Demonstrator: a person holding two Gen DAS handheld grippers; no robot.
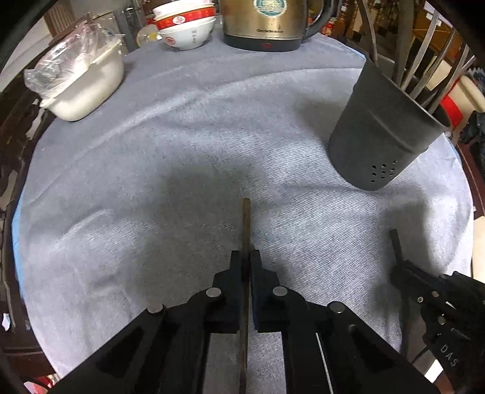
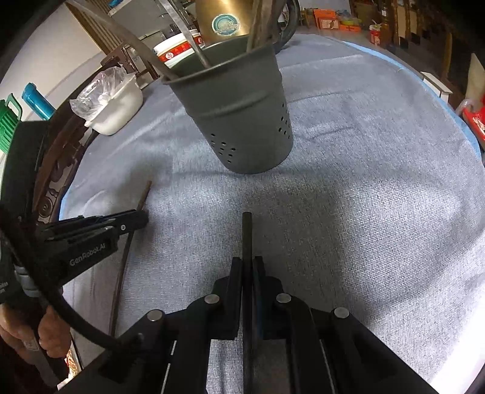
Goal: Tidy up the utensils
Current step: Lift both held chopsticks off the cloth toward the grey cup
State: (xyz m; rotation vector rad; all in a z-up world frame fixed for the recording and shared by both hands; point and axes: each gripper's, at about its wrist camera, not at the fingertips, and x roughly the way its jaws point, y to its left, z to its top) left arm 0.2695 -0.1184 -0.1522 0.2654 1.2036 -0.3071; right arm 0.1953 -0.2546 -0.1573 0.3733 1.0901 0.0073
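Our left gripper (image 1: 245,263) has its fingers (image 1: 235,266) clamped on a brown chopstick (image 1: 246,221), and the right gripper (image 2: 247,266) pinches a dark chopstick (image 2: 246,233), both w/ tips over the grey cloth (image 1: 182,151) near the counter's front edge. Beyond us the dark utensil holder (image 2: 242,121) stands mid-counter w/ utensils inside. Kettle (image 1: 266,24), bowls (image 1: 185,27) & a white tub (image 1: 88,85) line the far edge.

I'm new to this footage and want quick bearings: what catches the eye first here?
Each gripper is shut on a chopstick: the left gripper on a brown chopstick, the right gripper on a dark chopstick. Beyond them on the grey cloth stands a dark perforated utensil holder.
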